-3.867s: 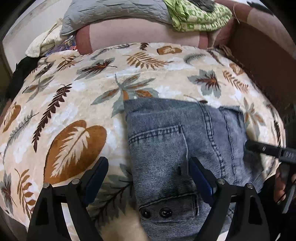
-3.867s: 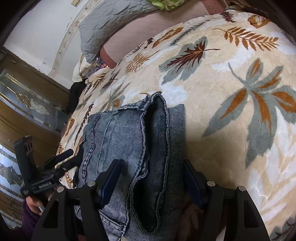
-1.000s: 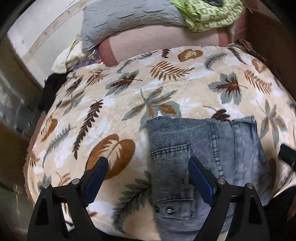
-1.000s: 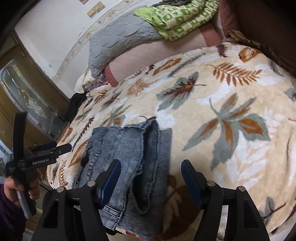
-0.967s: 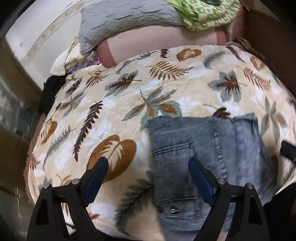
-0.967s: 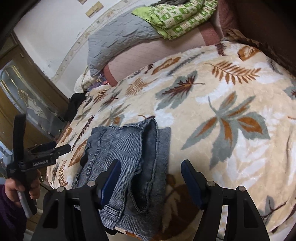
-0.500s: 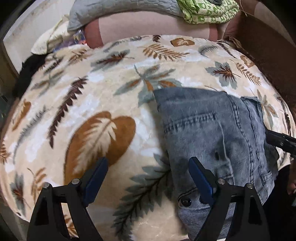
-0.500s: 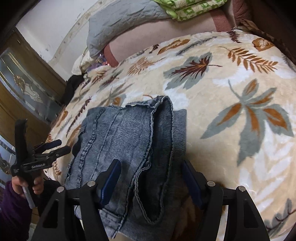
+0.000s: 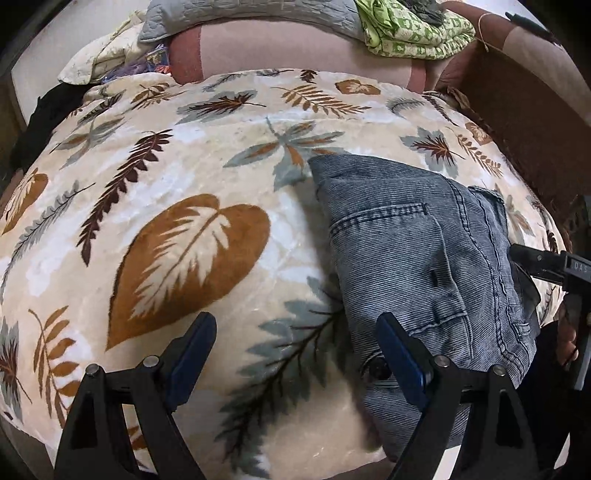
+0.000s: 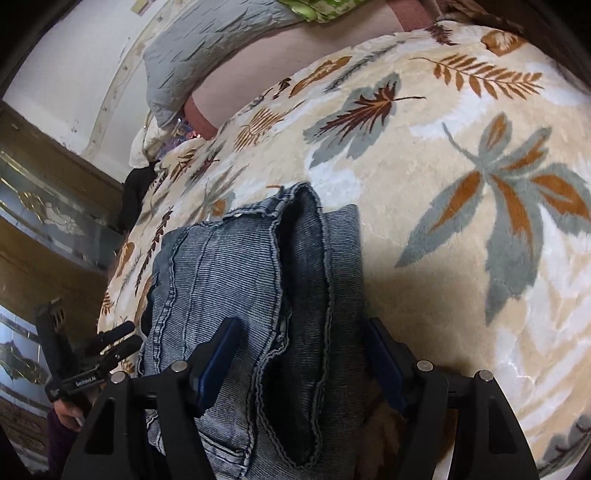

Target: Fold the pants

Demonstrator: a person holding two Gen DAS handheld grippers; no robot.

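Note:
Folded grey-blue denim pants [image 9: 417, 251] lie in a compact stack on a leaf-patterned blanket [image 9: 192, 236] near the bed's front edge. My left gripper [image 9: 295, 350] is open, just left of the pants, its right finger over the waistband button. My right gripper [image 10: 299, 354] is open and low over the pants [image 10: 266, 288], its fingers straddling the folded hems. Each gripper also shows in the other's view: the right one [image 9: 535, 260] at the pants' right edge, the left one [image 10: 110, 343] at their left edge.
A pink bolster [image 9: 295, 44], a grey quilt [image 9: 240, 14] and a green patterned cloth [image 9: 413, 29] lie at the bed's head. A dark brown bed frame [image 9: 524, 122] runs along the right. A wooden glass-panelled door [image 10: 48, 206] stands left.
Both grippers have come back down and closer to the pants after pulling away a second ago. The left view has shifted leftward. Both stay open; the pants have not moved.

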